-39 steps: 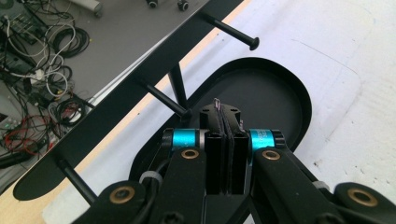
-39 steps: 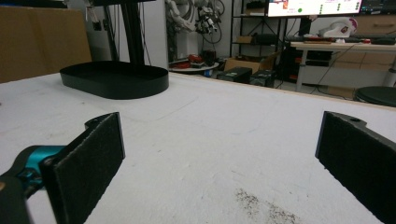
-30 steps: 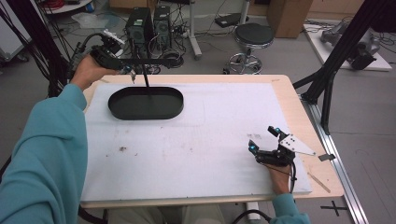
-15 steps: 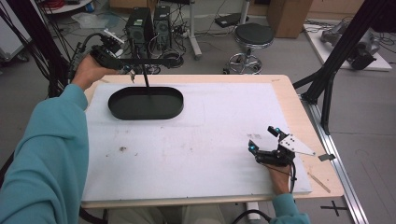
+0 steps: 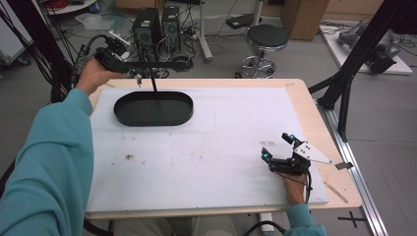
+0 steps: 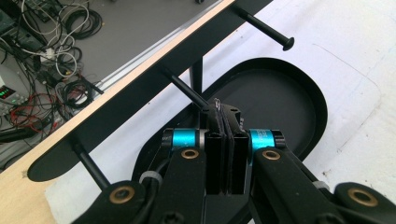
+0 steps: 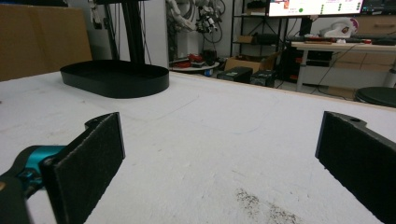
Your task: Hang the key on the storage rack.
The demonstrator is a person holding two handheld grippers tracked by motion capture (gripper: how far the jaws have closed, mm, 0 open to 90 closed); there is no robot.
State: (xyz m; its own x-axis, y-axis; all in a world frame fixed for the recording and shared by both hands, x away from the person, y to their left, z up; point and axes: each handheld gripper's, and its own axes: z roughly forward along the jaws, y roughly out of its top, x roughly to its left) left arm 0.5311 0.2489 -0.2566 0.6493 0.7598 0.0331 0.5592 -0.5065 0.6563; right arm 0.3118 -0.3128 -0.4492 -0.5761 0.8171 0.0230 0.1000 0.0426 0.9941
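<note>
A black stand rises from an oval black tray (image 5: 153, 109) at the far left of the white mat; its thin post carries a flat crossbar (image 5: 155, 64) with several pegs. My left gripper (image 5: 139, 77) is held at the crossbar's left end, above the tray. In the left gripper view my left gripper (image 6: 223, 112) is shut, a tiny piece of silver wire (image 6: 217, 101) sticks out at its tips, and a peg (image 6: 187, 91) of the crossbar (image 6: 140, 88) ends right there. My right gripper (image 5: 276, 147) rests on the mat at the front right, open and with nothing in it (image 7: 224, 158).
The white mat (image 5: 221, 147) covers a wooden table whose edge (image 5: 319, 118) shows at the right. A dark smudge (image 5: 129, 157) marks the mat at the left. Behind the table stand computer towers (image 5: 157, 24), cables and a stool (image 5: 265, 37). Black frame struts (image 5: 354, 64) slant at the right.
</note>
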